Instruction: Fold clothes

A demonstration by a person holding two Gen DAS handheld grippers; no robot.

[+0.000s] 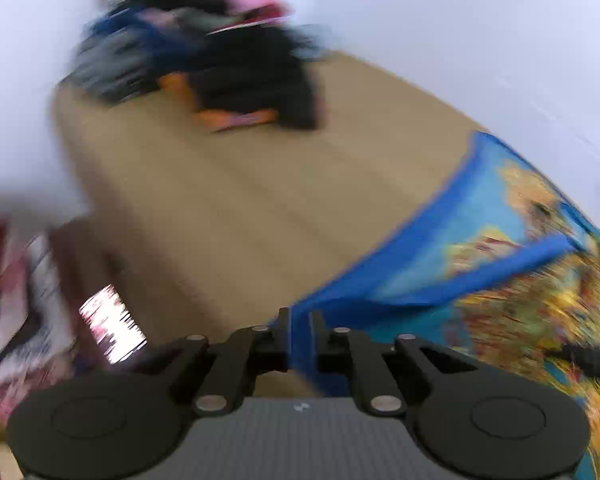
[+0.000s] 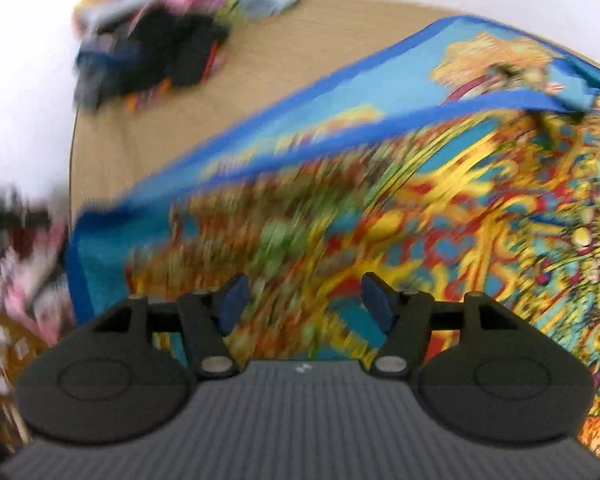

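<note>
We pinch blue hem of patterned cloth (image 1: 500,264) in left gripper (image 1: 299,320), jaws nearly together, probably anchoring corner for fold. Cloth lies spread over tan table (image 1: 220,208). Right gripper (image 2: 300,300) hangs spread above print, nothing between jaws. Clothes pile (image 1: 204,60) waits at far edge.

Blue cloth edge (image 1: 300,344) between narrow jaws — blurred.

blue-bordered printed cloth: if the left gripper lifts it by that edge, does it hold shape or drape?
Probably drapes: the printed cloth already lies in soft folds, with its blue border doubled over. It looks thin, so likely light. The left gripper has only a narrow strip of border between its fingers, so the cloth could slip out under a tug.
</note>
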